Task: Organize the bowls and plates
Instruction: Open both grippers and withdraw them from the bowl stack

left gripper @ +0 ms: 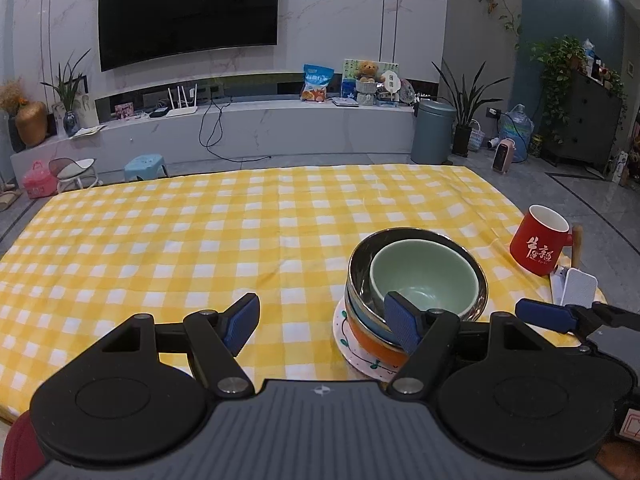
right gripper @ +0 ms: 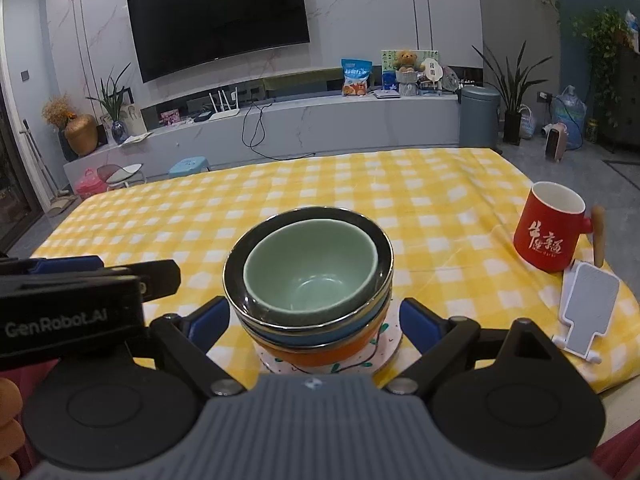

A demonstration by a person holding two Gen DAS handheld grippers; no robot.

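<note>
A stack stands on the yellow checked tablecloth (left gripper: 200,240): a pale green bowl (left gripper: 424,280) nested in a metal-rimmed bowl (left gripper: 360,256), over a blue bowl and an orange bowl (left gripper: 372,344), all on a white patterned plate (left gripper: 344,340). The same stack shows in the right wrist view, green bowl (right gripper: 312,272), orange bowl (right gripper: 320,354), plate (right gripper: 388,340). My left gripper (left gripper: 322,322) is open and empty, just left of the stack. My right gripper (right gripper: 314,320) is open, its fingers on either side of the stack near the base, not touching it.
A red mug (right gripper: 550,226) with a wooden handle stands at the right of the table, a white phone stand (right gripper: 584,308) in front of it. The table's right edge is close behind them. The left gripper body (right gripper: 72,308) is at the left in the right wrist view.
</note>
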